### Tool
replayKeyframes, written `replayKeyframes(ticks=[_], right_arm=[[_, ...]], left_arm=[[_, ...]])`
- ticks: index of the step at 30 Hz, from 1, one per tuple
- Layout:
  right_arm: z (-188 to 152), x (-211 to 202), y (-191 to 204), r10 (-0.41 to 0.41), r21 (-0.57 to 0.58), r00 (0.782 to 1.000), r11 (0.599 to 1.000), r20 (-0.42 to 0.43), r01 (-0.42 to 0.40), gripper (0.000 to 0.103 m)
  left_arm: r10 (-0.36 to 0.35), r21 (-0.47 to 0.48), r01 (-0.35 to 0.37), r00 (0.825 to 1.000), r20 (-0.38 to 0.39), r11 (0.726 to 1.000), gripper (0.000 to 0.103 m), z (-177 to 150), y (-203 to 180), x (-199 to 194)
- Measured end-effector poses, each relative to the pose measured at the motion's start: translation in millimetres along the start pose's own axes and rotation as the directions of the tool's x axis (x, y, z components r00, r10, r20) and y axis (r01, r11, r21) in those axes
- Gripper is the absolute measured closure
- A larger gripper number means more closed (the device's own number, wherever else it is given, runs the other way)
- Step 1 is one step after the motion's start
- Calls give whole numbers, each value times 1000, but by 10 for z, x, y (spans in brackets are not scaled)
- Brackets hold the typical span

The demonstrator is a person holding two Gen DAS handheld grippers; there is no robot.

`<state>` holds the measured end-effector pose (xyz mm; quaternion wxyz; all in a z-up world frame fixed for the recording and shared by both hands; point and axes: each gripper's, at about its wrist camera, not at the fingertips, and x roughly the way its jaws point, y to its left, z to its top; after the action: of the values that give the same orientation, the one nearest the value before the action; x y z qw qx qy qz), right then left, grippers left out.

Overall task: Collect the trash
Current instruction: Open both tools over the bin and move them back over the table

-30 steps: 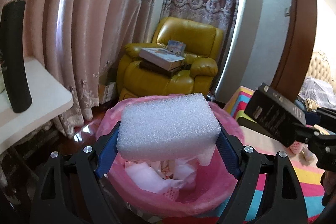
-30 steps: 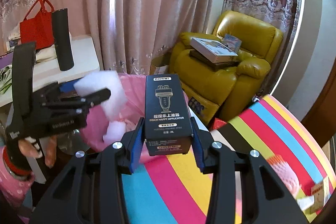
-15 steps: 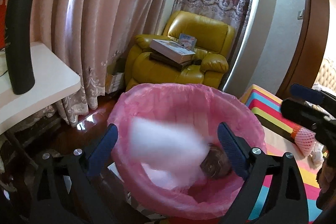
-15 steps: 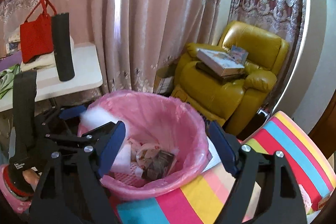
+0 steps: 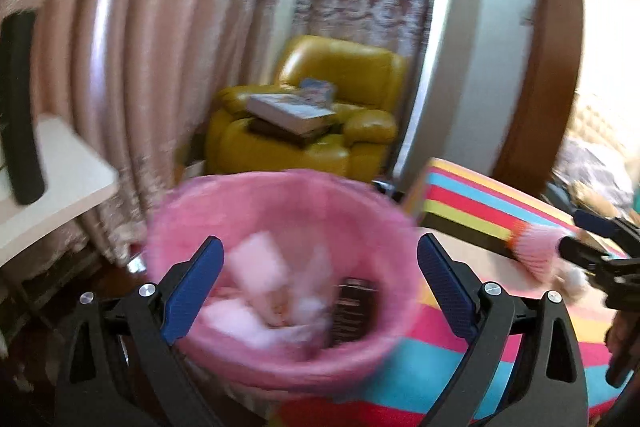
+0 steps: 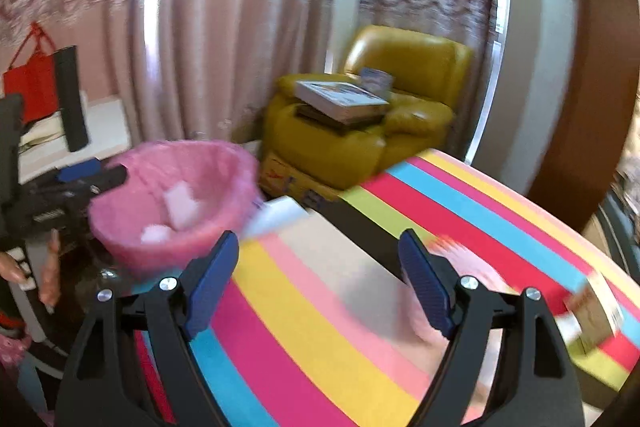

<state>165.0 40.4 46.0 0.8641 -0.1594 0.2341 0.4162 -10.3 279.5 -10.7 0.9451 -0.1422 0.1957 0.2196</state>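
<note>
left tongs (image 5: 318, 281) opening, empty, blurred pink-lined bin (image 5: 276, 203)

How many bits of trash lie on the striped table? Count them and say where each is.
3: a pink net behind the right claw's finger, a small box at the right edge, a white sheet by the bin. Blur may hide more.

A lived-in home: floor-length patterned pink curtains (image 6: 224, 27) hang behind a yellow leather armchair (image 6: 360, 123) stacked with books (image 6: 340, 101), beside a striped tablecloth (image 6: 360, 287) and a pink-lined wastebasket (image 5: 280, 207).
</note>
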Motion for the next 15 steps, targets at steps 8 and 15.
replayKeyframes(ticks=[8, 15], right_arm=[[-553, -298, -688, -155, 96, 986, 982, -62, 161, 23], [-967, -496, -1274, -237, 230, 965, 939, -114, 257, 23]], left_arm=[[-197, 146, 217, 970, -140, 965, 12, -223, -1081, 321], [-267, 213, 314, 938, -223, 925, 12, -398, -1844, 624]])
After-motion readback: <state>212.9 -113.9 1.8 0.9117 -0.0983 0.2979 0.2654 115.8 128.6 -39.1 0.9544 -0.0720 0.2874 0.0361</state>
